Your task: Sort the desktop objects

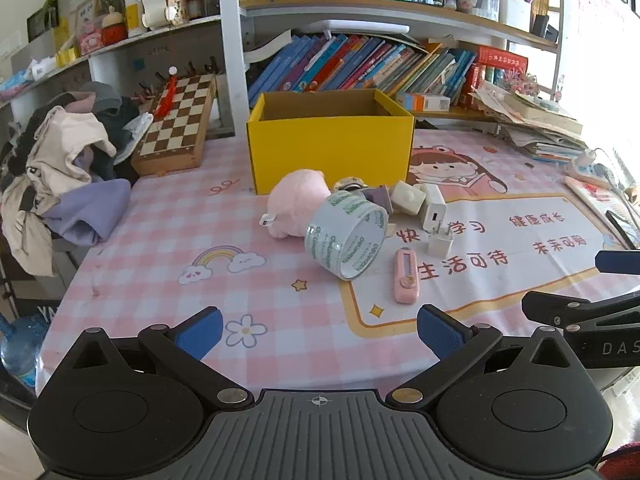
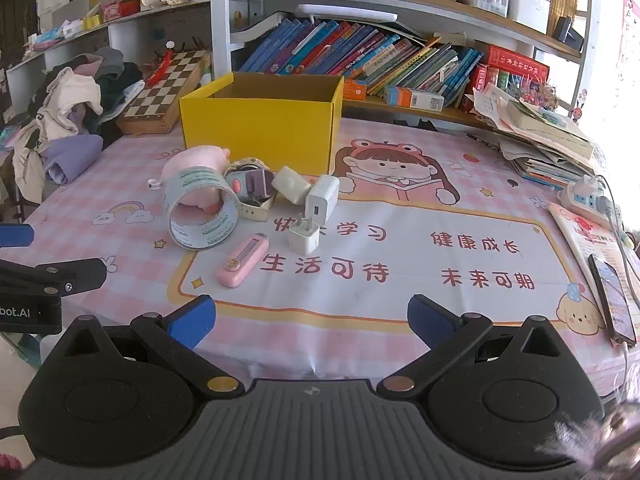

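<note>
Clothes pile (image 1: 64, 160): heaped at the far left edge of the tabletop (image 1: 160, 280), beside a chessboard (image 1: 178, 120).
Yellow box (image 1: 330, 144): open-topped, at the back centre; both views show it standing against the bookshelf.
Pink plush (image 1: 294, 202): just in front of the box, touching the tape roll (image 1: 346, 236), which lies tilted with its hole toward the cameras.
Watch (image 2: 250, 186): plain in the right wrist view, tucked behind the tape; the left wrist view shows only a sliver.
White chargers (image 1: 434, 204): clustered right of the tape; a small plug (image 1: 440, 242) stands just in front.
Pink utility knife (image 1: 406, 276): flat on the tabletop, nearest the tongs.
Left tongs (image 1: 319, 334): wide apart, empty, hovering at the near edge.
Right tongs (image 2: 310, 320): likewise wide and empty.
Phone (image 2: 612, 300): at the far right edge, seen only in the right wrist view.
</note>
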### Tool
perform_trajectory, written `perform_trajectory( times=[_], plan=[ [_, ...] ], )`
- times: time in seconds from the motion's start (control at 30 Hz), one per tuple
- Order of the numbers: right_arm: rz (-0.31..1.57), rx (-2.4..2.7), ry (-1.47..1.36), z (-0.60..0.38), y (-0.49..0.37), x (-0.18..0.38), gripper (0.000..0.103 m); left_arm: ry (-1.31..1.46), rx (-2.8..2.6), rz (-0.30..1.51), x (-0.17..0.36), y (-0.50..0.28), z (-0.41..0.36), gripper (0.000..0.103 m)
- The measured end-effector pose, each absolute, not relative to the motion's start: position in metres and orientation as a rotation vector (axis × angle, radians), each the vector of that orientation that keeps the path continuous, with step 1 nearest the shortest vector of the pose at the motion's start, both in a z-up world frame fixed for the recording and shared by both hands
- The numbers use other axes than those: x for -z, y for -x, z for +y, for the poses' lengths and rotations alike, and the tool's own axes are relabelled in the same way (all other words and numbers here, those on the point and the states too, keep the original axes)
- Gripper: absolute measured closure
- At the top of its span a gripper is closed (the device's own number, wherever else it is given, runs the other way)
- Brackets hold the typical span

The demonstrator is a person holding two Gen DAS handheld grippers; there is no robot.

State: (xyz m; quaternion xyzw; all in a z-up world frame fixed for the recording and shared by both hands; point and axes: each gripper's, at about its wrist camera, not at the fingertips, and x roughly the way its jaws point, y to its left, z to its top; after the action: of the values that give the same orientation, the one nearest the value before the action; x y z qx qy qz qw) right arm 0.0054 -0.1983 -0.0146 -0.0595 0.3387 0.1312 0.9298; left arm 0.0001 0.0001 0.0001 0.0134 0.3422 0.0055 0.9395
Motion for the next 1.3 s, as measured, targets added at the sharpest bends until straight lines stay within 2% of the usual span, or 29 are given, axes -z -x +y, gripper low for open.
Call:
perform_trajectory(
  times=[1.3],
  plan=[
    [0.703, -0.276, 0.137, -0.1939, -0.0059, 0.0144, 0.000, -0.026, -0.018, 0.718, -0.0005, -0.0021, -0.0001, 0.000]
  ],
)
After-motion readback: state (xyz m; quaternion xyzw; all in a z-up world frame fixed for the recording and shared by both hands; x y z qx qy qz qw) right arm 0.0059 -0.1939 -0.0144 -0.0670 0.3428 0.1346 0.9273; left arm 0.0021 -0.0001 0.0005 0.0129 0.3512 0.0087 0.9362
